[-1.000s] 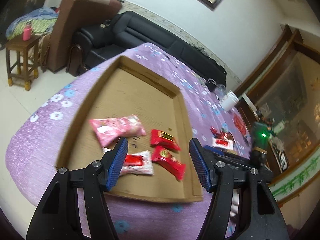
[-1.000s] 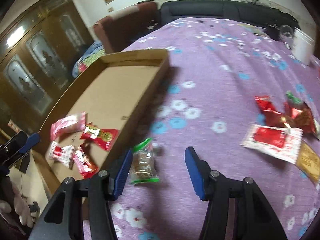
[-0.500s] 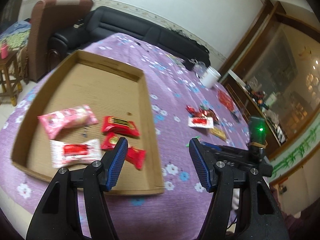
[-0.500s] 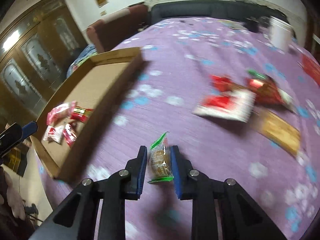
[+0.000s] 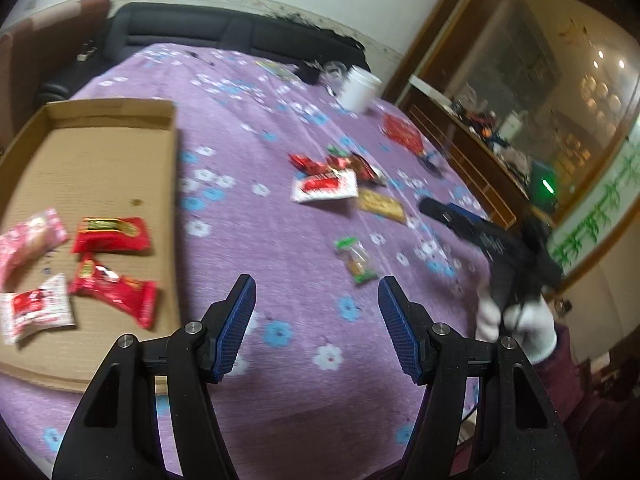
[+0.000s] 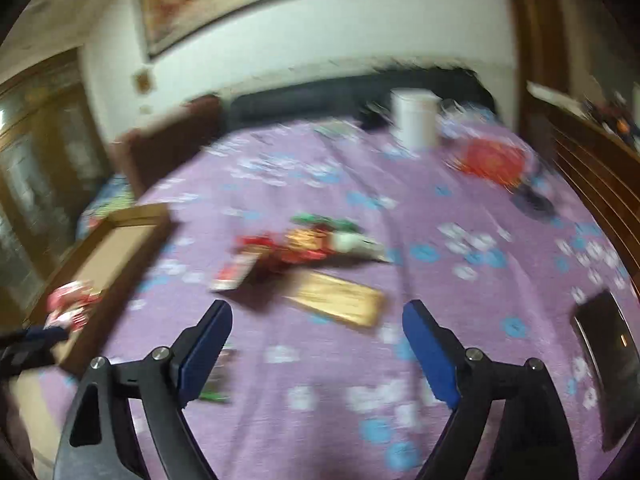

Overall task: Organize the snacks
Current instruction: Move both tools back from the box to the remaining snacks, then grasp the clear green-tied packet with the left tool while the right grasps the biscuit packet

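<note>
A shallow cardboard tray on the left holds a pink packet, two red packets and a white-and-red one. A green-edged snack packet lies loose on the purple cloth. My left gripper hangs open above the cloth, nothing between its fingers. My right gripper is opening wide and grips nothing; the green-edged packet lies by its left finger. Ahead sit a gold packet, a white-and-red packet and a heap of red snacks.
A white jar and a red round item stand at the table's far side. A dark flat device lies at the right edge. A gloved hand holds the right gripper. Behind are a dark sofa and wooden cabinets.
The right gripper shut on the green-edged packet, then let it go and spread wide; the packet now lies on the cloth. Both views swung right, from the tray toward the loose snacks.
</note>
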Tool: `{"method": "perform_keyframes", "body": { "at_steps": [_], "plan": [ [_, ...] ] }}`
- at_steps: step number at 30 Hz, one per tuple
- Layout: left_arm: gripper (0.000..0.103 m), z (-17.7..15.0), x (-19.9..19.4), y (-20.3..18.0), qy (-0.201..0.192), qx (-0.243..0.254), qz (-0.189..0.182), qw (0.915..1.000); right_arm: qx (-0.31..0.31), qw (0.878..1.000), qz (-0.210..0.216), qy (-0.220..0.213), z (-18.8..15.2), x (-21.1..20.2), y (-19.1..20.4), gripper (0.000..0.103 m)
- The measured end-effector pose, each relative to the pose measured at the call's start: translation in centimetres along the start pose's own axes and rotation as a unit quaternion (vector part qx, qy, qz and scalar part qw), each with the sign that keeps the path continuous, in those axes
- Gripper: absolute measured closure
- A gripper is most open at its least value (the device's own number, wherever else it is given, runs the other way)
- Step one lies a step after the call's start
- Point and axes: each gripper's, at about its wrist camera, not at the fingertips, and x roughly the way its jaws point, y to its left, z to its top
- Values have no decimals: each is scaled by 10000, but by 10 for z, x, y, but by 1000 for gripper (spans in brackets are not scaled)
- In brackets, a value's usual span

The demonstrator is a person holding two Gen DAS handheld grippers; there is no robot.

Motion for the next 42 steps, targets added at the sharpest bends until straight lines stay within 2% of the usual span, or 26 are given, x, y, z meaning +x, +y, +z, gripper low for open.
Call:
{"method": "perform_keyframes", "body": {
  "at_steps": [2,4,5,8,10,13,15,25,29,31,34,35,39,42],
  "plan": [
    [40,-2,12,-7,149,82,-13,9999,476,9981,175,361,9,21,-23,15],
    [40,-4,26,-13,293,119,-36,9995,809,9948,328,516,18,40,-39,24],
    [40,-5,33,-15,367,129,-43,9992,897,9936,342,594,21,48,-44,25],
    [40,-6,49,-22,541,197,-10,9983,1194,9871,638,853,28,72,-55,25],
    [40,-7,58,-25,630,241,9,9977,1095,9861,868,896,27,75,-50,24],
    [40,-8,67,-28,742,283,31,9968,836,9705,1895,1236,21,77,-36,23],
    [40,-9,72,-29,806,289,41,9963,804,9623,2240,1315,18,77,-31,23],
    [37,-7,79,-25,754,204,-50,9969,346,9852,1494,763,21,56,-20,23],
    [32,-9,81,-28,685,287,-74,9972,-3,9863,1265,1054,23,69,-1,23],
    [32,-10,81,-29,631,352,-65,9974,-122,9793,1450,1405,22,77,9,22],
    [32,-12,80,-27,577,350,-112,9977,-167,9717,1834,1478,18,72,17,22],
    [31,-12,80,-26,568,322,-145,9978,-219,9730,1789,1443,17,70,20,22],
    [23,-14,80,-25,507,285,-323,9978,-704,9843,1010,1267,17,73,33,22],
    [23,-14,81,-31,514,438,-183,9976,-919,9828,976,1267,12,79,43,23]
  ]
}}
